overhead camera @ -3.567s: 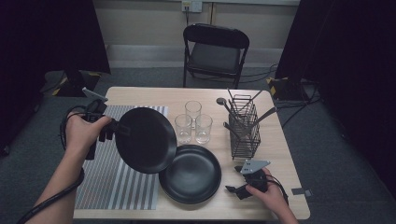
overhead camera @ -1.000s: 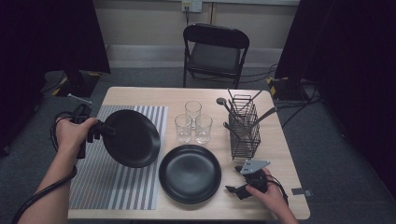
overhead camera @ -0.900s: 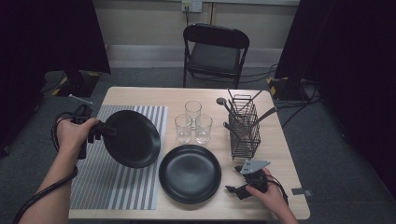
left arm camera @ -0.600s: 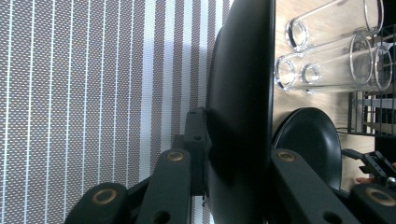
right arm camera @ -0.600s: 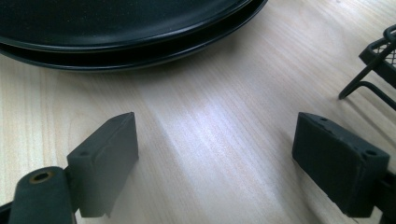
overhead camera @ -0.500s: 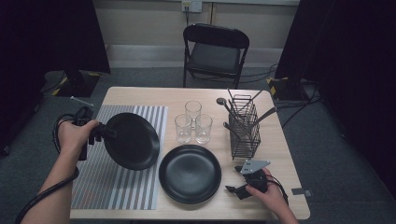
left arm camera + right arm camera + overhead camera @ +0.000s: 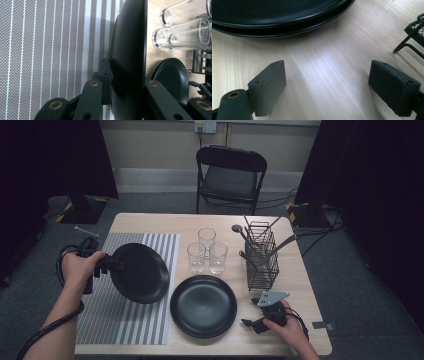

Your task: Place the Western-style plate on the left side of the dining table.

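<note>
My left gripper (image 7: 107,265) is shut on the rim of a black plate (image 7: 140,272), which it holds tilted above the striped placemat (image 7: 125,320). In the left gripper view the plate (image 7: 127,50) stands edge-on between the two jaws, with the mat (image 7: 37,50) behind it. A second stack of black plates (image 7: 202,306) lies flat on the table in front of the glasses. My right gripper (image 7: 252,324) rests on the wood just right of that stack, open with nothing between its fingers. The right gripper view shows two stacked plates (image 7: 274,12) beyond the open gripper (image 7: 327,80).
Three clear glasses (image 7: 206,252) stand at the table's middle. A black wire caddy (image 7: 261,252) with utensils stands to their right. A folding chair (image 7: 230,172) faces the far edge. The table's edge runs close behind the right hand.
Since the earliest frame the left gripper has carried the plate leftward and lower, off the stacked plates and over the placemat. In the last second it barely shifted. The right gripper has stayed put.
</note>
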Motion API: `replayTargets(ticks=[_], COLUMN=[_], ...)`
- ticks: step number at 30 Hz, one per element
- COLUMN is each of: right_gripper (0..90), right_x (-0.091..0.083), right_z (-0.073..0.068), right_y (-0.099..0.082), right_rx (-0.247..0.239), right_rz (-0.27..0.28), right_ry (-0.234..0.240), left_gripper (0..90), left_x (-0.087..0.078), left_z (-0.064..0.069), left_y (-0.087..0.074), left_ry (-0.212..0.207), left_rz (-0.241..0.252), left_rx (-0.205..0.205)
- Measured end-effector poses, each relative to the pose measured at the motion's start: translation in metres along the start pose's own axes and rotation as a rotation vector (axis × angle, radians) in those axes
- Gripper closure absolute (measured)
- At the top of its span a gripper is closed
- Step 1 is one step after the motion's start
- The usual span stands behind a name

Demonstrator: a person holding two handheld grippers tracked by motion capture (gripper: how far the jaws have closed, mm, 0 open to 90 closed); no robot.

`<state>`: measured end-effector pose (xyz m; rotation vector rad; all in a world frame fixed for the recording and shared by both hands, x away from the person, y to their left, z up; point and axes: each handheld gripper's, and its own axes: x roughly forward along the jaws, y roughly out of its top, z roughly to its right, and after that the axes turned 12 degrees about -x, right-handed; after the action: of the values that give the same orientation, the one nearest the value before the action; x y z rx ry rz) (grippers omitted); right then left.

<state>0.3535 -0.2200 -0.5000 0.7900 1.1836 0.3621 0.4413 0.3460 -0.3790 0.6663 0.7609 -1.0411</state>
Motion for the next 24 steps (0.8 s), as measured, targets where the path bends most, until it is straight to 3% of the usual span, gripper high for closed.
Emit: replayTargets(ticks=[5,24], right_gripper=[13.6,13.5], right_x=[0.0,0.0], right_z=[0.0,0.0], right_y=[0.0,0.0], right_rx=[0.0,-0.001], right_rz=[0.0,0.0], right_ry=[0.0,0.0], left_gripper=[76.8,78.4], left_x=[0.002,0.004], left_z=[-0.004,-0.011], left_y=[0.0,0.0], left_ry=[-0.006,0.005], left_rz=[0.006,0.013], left_rx=[-0.029,-0.016])
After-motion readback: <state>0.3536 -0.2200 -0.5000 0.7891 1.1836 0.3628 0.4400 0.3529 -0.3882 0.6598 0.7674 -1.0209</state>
